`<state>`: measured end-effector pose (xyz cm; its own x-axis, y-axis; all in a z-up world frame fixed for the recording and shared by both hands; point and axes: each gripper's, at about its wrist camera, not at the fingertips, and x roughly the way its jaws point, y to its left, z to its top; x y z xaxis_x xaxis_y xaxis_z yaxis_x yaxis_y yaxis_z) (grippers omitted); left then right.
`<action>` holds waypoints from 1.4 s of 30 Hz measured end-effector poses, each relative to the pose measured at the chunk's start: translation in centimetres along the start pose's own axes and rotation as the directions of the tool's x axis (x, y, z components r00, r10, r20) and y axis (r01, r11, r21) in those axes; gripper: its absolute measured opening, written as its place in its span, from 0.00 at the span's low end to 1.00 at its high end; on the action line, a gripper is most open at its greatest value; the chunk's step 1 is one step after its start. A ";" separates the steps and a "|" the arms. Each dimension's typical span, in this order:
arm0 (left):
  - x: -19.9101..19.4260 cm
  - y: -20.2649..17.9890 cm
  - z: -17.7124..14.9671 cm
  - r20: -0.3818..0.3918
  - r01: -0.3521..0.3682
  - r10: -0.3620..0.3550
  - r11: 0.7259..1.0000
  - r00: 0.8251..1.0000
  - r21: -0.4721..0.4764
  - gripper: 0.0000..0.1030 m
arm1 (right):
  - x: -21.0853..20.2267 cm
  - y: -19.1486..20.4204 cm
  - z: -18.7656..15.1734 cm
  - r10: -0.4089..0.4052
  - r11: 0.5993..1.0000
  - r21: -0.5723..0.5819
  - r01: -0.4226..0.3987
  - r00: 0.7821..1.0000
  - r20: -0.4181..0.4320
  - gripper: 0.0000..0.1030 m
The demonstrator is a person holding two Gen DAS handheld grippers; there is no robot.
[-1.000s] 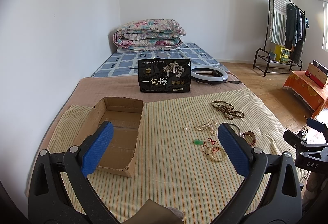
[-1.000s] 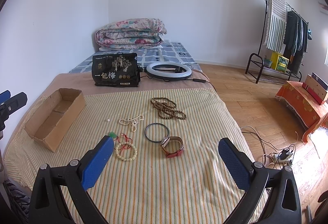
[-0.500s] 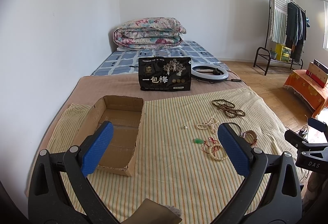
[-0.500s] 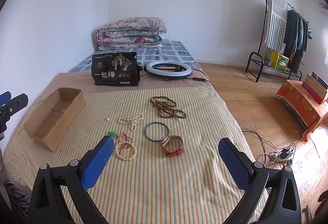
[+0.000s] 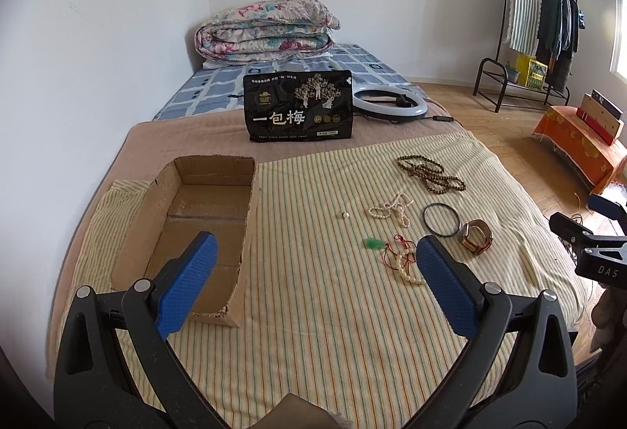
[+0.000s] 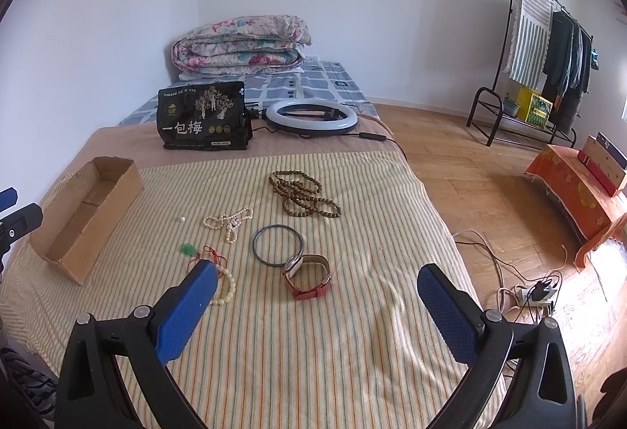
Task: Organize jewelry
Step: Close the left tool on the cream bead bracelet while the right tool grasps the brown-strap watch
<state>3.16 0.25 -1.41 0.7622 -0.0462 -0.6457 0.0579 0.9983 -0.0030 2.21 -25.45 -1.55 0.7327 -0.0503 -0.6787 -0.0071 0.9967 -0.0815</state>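
Note:
Jewelry lies scattered on the striped cloth: brown wooden beads, a pearl strand, a dark bangle, a red-strapped watch, a white bead bracelet with red cord, a green pendant and one loose pearl. An open cardboard box sits at the left with nothing visible inside. My left gripper hovers open between box and jewelry. My right gripper is open above the watch, holding nothing.
A black snack bag and a ring light stand behind the cloth, a folded quilt at the wall. Right of the bed are wooden floor, cables with a power strip, a clothes rack and an orange-covered stand.
Both grippers have drifted slightly forward and downward over the cloth; the jewelry sits a little closer in both views. Nothing was touched or moved.

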 end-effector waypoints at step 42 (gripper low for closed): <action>17.2 -7.5 -4.8 -0.460 0.230 -0.312 0.947 0.831 -0.225 0.35 | 15.8 -2.7 1.0 0.076 0.981 -0.146 -0.127 0.947 -0.311 0.57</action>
<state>12.75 -7.90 -16.19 0.3187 -0.3334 -0.8873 0.0849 0.9424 -0.3236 14.46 -28.83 -11.31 0.4820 0.0083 -0.8762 -0.1991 0.9748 -0.1003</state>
